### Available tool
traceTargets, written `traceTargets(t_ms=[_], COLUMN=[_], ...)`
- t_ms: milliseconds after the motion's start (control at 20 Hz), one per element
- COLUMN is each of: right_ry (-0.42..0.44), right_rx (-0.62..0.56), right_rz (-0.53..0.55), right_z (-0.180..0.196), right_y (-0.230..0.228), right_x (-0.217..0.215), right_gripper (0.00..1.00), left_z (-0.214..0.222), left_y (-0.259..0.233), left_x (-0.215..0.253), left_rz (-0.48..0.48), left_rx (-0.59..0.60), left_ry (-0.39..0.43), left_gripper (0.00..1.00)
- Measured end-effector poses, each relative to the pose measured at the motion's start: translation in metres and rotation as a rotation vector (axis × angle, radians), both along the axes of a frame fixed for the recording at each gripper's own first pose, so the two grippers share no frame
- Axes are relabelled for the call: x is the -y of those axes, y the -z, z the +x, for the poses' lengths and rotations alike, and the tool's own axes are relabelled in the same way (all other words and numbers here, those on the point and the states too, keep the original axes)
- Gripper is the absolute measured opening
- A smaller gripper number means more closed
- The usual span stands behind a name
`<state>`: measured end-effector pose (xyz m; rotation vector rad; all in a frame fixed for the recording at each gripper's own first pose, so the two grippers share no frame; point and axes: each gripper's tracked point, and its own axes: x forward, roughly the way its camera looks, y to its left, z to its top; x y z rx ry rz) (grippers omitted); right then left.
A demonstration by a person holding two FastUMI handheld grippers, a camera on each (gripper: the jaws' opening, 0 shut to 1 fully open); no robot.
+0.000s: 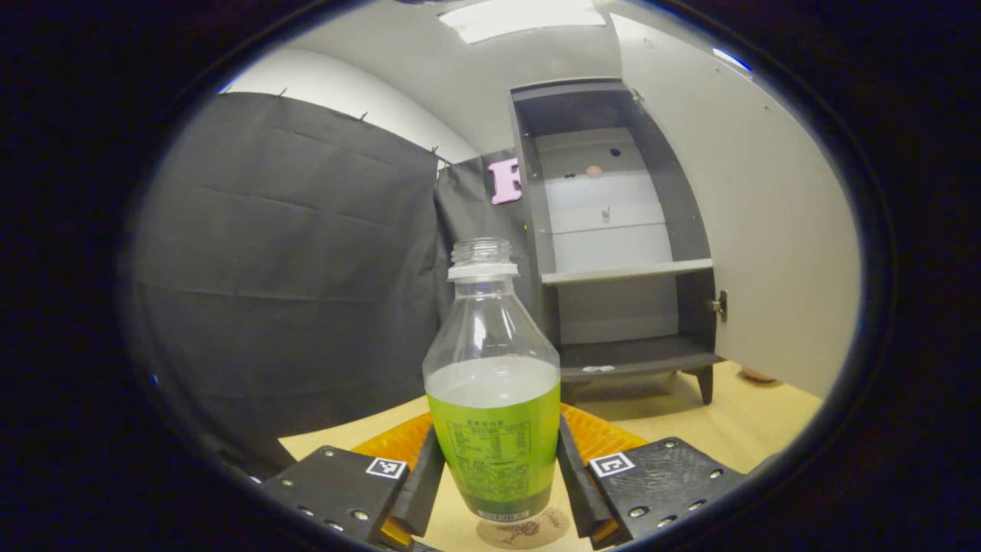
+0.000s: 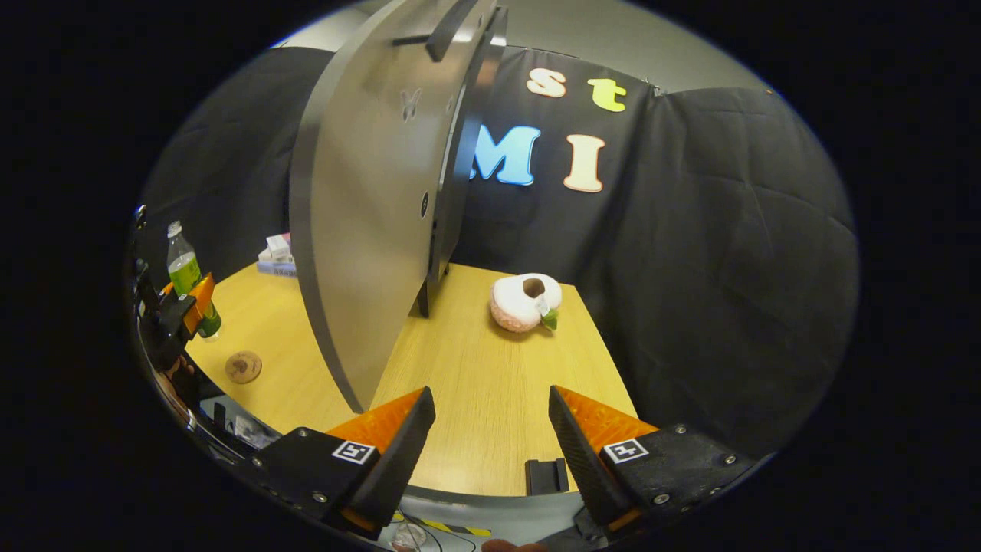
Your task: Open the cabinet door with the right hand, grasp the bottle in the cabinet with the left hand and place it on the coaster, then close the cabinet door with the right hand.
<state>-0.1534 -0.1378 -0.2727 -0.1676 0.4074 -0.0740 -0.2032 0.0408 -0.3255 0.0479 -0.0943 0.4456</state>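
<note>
A clear bottle (image 1: pixel 494 399) with a green label and no cap stands upright between my left gripper's (image 1: pixel 498 468) fingers, which are shut on its label. A round brown coaster (image 1: pixel 523 529) lies on the table just under the bottle's base. Behind them the grey cabinet (image 1: pixel 613 230) stands with its door (image 1: pixel 766 230) swung wide to the right. In the right gripper view the bottle (image 2: pixel 186 272) and left gripper (image 2: pixel 180 310) are at the far left, up off the table and apart from the coaster (image 2: pixel 243 366). My right gripper (image 2: pixel 488 406) is open, just right of the door's (image 2: pixel 360 230) edge.
A pink-white plush toy (image 2: pixel 525 301) lies on the wooden table (image 2: pixel 490 368) right of the cabinet. A small stack of boxes (image 2: pixel 276 257) sits beyond the door. A small black block (image 2: pixel 546 475) rests at the table's near edge. Black cloth walls surround the table.
</note>
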Motion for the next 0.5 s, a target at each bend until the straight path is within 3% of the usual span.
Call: traceTargets(t_ms=[150,500], right_ry=[-0.002,-0.031], right_rx=[-0.046,-0.084], right_rz=[0.0,-0.03], right_z=[-0.002,0.011], right_y=[0.025,0.036], right_x=[-0.009,-0.017], right_gripper=[0.94,0.94], left_z=[0.001,-0.004], left_y=[0.041,0.076], left_x=[-0.002,-0.001], left_rz=[-0.021,-0.045], left_rx=[-0.022,-0.039], left_ry=[-0.004,-0.007], left_gripper=[0.71,0.71])
